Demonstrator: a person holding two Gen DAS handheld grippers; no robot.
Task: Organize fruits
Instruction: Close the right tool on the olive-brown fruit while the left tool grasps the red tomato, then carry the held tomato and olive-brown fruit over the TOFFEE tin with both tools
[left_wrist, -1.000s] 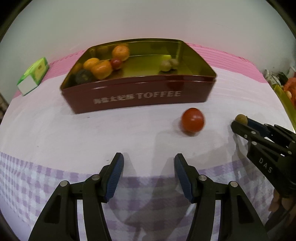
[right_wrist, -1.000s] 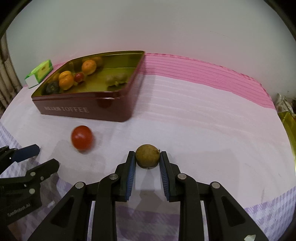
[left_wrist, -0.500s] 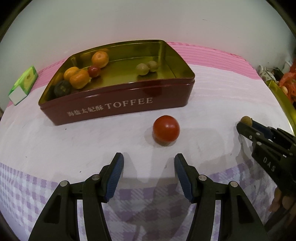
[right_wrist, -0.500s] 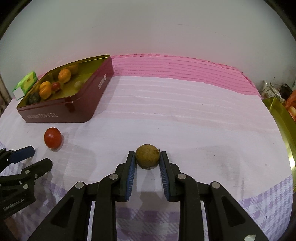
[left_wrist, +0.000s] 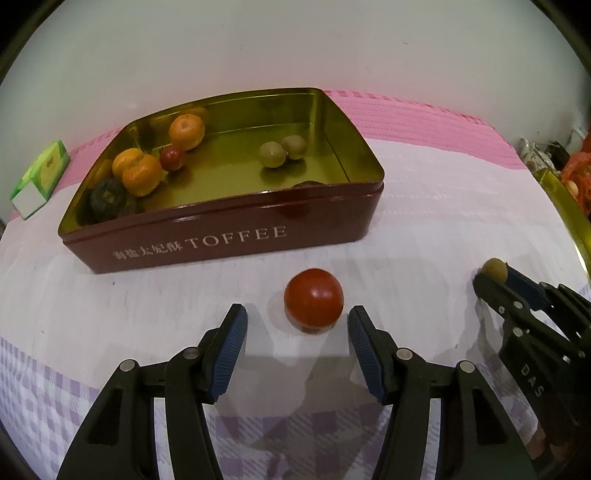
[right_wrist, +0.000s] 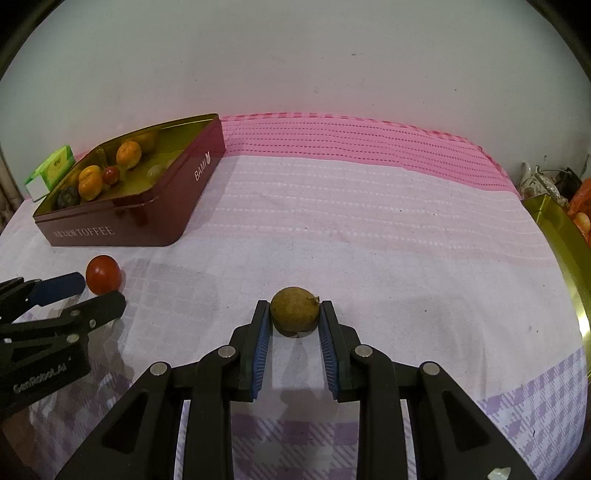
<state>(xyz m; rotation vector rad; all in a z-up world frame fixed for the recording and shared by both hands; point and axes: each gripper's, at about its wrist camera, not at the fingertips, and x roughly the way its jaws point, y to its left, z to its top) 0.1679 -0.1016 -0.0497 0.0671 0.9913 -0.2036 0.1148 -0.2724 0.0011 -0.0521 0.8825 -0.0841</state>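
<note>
Right gripper (right_wrist: 294, 314) clenched on brown fruit (right_wrist: 294, 309) above cloth. Left gripper (left_wrist: 297, 325) spread wide — red tomato (left_wrist: 313, 299) on cloth just ahead of pads, untouched. Beyond: red tin (left_wrist: 258, 236) lettered "TOFFEE", end marked "BAMI" — oranges (left_wrist: 186, 132) inside.

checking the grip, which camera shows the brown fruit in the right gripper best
The right wrist view: the brown fruit sits centred, pinched between the right gripper pads. The left wrist view shows only a small bit of it at the gripper's tip, near the frame's right edge.
</note>
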